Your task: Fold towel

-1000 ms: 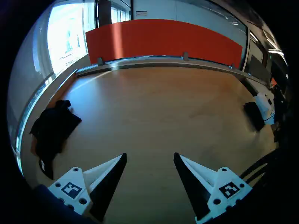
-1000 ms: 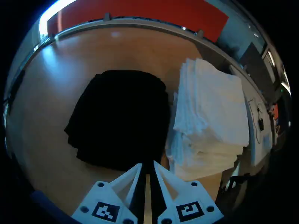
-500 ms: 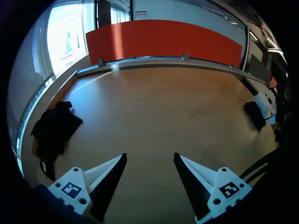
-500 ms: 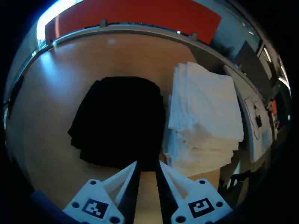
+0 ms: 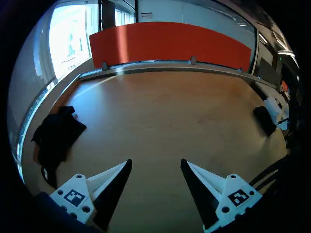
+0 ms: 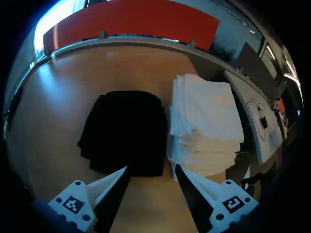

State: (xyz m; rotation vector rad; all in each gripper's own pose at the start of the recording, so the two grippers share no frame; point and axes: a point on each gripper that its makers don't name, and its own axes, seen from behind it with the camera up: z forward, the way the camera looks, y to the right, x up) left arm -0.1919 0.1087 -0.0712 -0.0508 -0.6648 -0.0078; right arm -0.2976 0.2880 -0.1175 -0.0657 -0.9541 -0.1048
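Right gripper (image 6: 151,167) hovers w/ fingers spread wide, nothing between them, tips just short of the folded black towel (image 6: 124,132). It lies flat on the table (image 6: 58,101), just beside the white towel stack (image 6: 204,124), prob. so finished pieces sit together. Left gripper (image 5: 155,161) is wide open too, empty, over bare wood mid-table. A crumpled black cloth (image 5: 56,134) sits near the table's left edge in left gripper view — likely the next towel to fold, kept well apart from the done ones.
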